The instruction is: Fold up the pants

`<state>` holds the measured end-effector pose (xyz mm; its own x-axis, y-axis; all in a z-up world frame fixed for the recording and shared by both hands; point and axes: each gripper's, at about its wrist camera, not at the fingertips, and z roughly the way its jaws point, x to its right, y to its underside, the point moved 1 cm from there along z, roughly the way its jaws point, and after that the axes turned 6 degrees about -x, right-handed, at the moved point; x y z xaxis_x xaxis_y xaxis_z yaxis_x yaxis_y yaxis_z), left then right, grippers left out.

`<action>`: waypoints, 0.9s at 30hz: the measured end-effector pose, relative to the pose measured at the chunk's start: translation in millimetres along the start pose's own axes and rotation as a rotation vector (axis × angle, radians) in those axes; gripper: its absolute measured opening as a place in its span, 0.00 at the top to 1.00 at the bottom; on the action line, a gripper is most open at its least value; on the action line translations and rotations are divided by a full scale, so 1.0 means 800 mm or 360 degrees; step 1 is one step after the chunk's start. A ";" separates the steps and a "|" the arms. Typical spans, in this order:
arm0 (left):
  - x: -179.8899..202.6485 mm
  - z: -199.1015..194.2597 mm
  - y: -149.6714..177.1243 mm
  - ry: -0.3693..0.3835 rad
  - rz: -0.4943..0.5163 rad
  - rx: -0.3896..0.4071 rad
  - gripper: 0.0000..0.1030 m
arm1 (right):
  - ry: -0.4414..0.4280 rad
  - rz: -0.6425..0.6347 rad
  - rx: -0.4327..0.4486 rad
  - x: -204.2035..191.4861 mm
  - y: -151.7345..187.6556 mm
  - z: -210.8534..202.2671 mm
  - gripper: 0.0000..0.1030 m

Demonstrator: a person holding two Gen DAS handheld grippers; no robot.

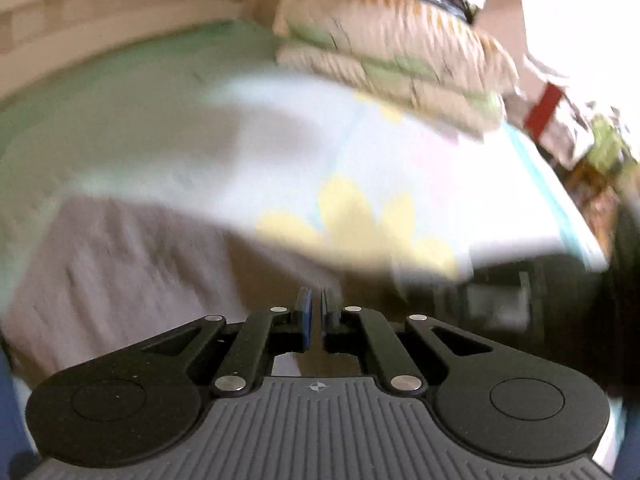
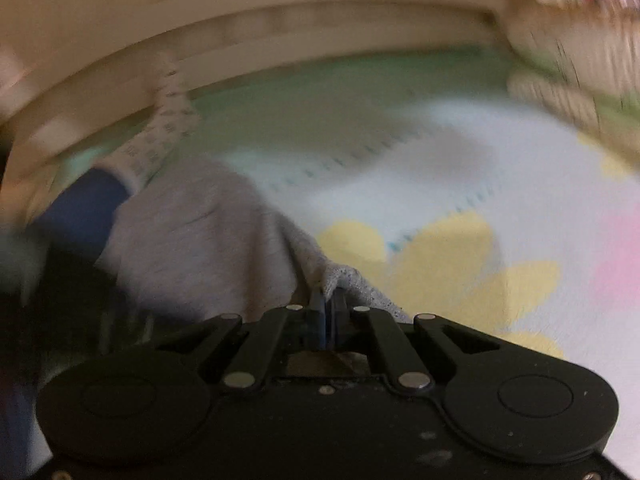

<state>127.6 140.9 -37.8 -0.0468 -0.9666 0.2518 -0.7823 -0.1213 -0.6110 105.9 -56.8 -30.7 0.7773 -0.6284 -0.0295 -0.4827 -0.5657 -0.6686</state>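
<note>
The grey pants (image 2: 192, 232) lie bunched on the bed, left of centre in the right wrist view. My right gripper (image 2: 329, 300) is shut on a pinched edge of the grey fabric. In the left wrist view the grey pants (image 1: 112, 264) spread across the lower left, under and ahead of my left gripper (image 1: 316, 304). Its blue pads stand a narrow gap apart with nothing seen between them. Both views are blurred by motion.
The bed carries a white sheet with yellow flowers (image 1: 352, 224) over a green cover (image 1: 120, 92). A stack of folded bedding (image 1: 392, 52) sits at the back right. A leg in a blue trouser and patterned sock (image 2: 160, 136) lies at the left. Beige headboard behind.
</note>
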 end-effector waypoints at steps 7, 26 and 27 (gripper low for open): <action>-0.011 0.073 -0.050 -0.0062 0.0014 -0.0107 0.95 | 0.0090 -0.0256 -0.0051 -0.070 0.047 0.015 0.96; -0.020 0.116 -0.018 -0.0090 0.0096 -0.0194 0.96 | 0.0093 0.0297 0.0025 0.069 -0.035 0.035 0.67; -0.021 0.115 -0.019 -0.0085 0.0094 -0.0187 0.96 | 0.0042 0.0314 -0.0023 0.077 -0.038 0.042 0.67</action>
<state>197.3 138.3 -102.0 -0.0641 -0.9824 0.1756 -0.8465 -0.0397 -0.5309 182.1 -60.2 -37.1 0.6563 -0.7415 -0.1393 -0.6304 -0.4375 -0.6412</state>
